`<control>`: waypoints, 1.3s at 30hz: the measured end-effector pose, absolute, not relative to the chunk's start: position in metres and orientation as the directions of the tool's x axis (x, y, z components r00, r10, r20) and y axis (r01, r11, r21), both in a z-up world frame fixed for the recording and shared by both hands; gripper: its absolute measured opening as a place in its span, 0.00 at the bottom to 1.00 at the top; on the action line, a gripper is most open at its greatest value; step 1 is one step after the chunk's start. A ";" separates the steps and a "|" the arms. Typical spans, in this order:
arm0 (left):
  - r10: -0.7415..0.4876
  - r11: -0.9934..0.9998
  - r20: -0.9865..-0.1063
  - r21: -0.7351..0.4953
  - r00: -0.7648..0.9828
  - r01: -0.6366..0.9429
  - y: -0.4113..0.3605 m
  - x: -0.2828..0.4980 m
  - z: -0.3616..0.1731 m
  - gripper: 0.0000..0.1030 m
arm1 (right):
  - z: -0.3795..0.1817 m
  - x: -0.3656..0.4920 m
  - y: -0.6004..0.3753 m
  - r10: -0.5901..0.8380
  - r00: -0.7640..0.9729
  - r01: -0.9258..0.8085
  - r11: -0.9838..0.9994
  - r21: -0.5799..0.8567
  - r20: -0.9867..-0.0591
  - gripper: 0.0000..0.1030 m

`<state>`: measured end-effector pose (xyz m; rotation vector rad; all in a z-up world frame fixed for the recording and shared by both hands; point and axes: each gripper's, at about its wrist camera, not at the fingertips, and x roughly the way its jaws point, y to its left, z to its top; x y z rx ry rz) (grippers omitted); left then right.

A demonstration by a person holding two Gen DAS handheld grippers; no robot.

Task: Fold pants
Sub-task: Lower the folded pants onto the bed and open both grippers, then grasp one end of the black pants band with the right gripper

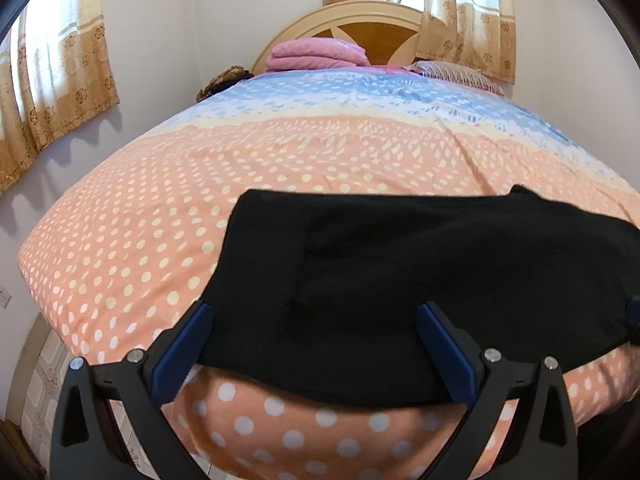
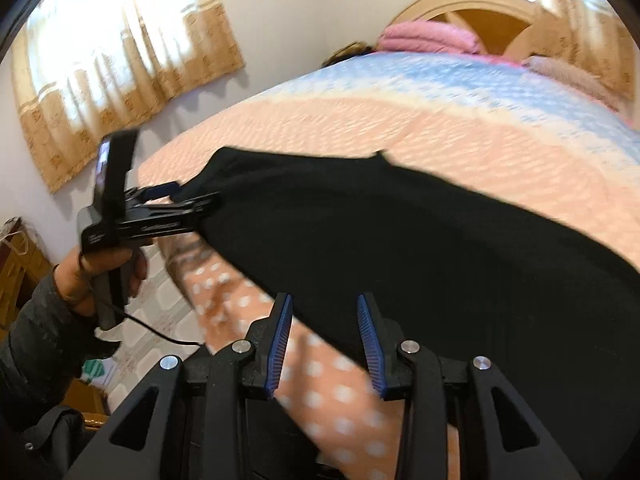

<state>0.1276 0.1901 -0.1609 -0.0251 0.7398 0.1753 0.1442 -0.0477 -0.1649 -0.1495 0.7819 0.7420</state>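
You are looking at black pants (image 1: 400,280) lying folded along the near edge of the bed (image 1: 160,220), toward 6 o'clock. They are looking soft, limp and light, likely sagging wherever unsupported. Your left gripper (image 1: 312,312) is gaping wide around the ribbed waistband end, gripping nothing. Your right gripper (image 2: 324,304) is standing half open, empty, at the hem edge. Pinch doubled edges.

pants (image 1: 420,280): 1 | curtains (image 1: 60,80): 2 | pillow (image 1: 456,72): 1 | pink blanket (image 1: 316,54): 1

No legible text
Small white lettering on the black handheld left gripper (image 2: 188,196) body, too blurred to read.
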 end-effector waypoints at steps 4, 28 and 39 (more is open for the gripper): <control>0.133 0.990 -0.643 0.050 0.754 -0.132 0.173 0.124 -0.145 1.00 | -0.160 0.142 -0.082 0.456 0.557 -0.589 0.806 0.057 -0.694 0.38; -0.244 0.937 -0.661 0.029 0.710 0.349 -0.024 0.146 -0.127 1.00 | -0.114 0.137 -0.280 0.278 0.775 -0.260 0.959 0.114 -0.568 0.45; -0.275 0.922 -0.710 -0.003 0.648 0.387 -0.054 0.152 -0.156 1.00 | -0.100 0.110 -0.526 -0.053 0.824 0.289 0.896 0.338 -0.564 0.45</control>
